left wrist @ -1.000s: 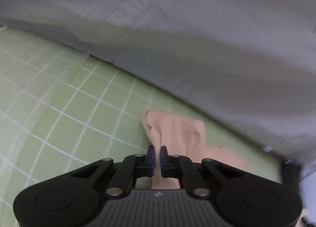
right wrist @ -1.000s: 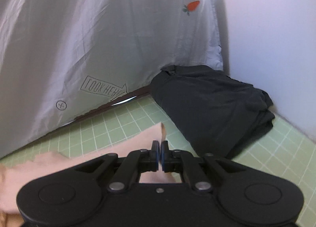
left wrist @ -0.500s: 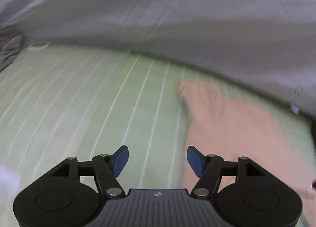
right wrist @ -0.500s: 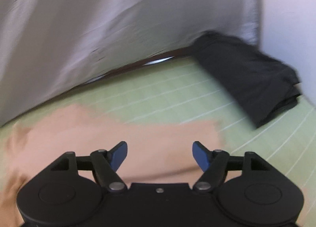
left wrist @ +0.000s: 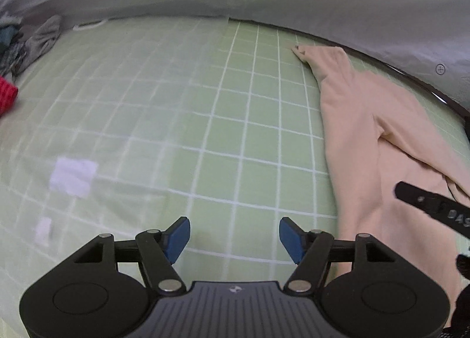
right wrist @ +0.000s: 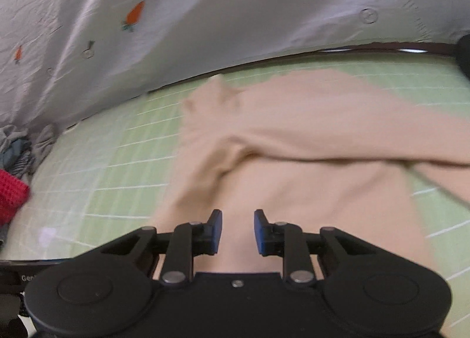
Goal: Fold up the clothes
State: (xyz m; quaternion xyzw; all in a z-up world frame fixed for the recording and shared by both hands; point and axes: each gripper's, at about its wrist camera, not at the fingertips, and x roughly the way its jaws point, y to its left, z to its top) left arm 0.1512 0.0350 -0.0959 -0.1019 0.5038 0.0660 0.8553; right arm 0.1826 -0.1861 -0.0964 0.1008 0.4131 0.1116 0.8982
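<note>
One peach garment (right wrist: 293,161), seemingly long-sleeved, lies spread and creased.

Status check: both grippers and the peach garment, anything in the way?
Left gripper open over bare mat. Right gripper just closing, nothing gripped, over peach garment. Nothing in the way.

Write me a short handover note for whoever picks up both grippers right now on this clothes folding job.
Left gripper: jaws wide open, empty, over bare green grid mat.
Right gripper: jaws have just been closing, with a gap left, nothing pinched, over the peach garment.
The garment lies spread on the mat, one sleeve across its body. Unsorted clothes pile sits at the mat's far left.
Done: garment laid out and released.
Left: regrip and finish folding it, then the pile.
</note>
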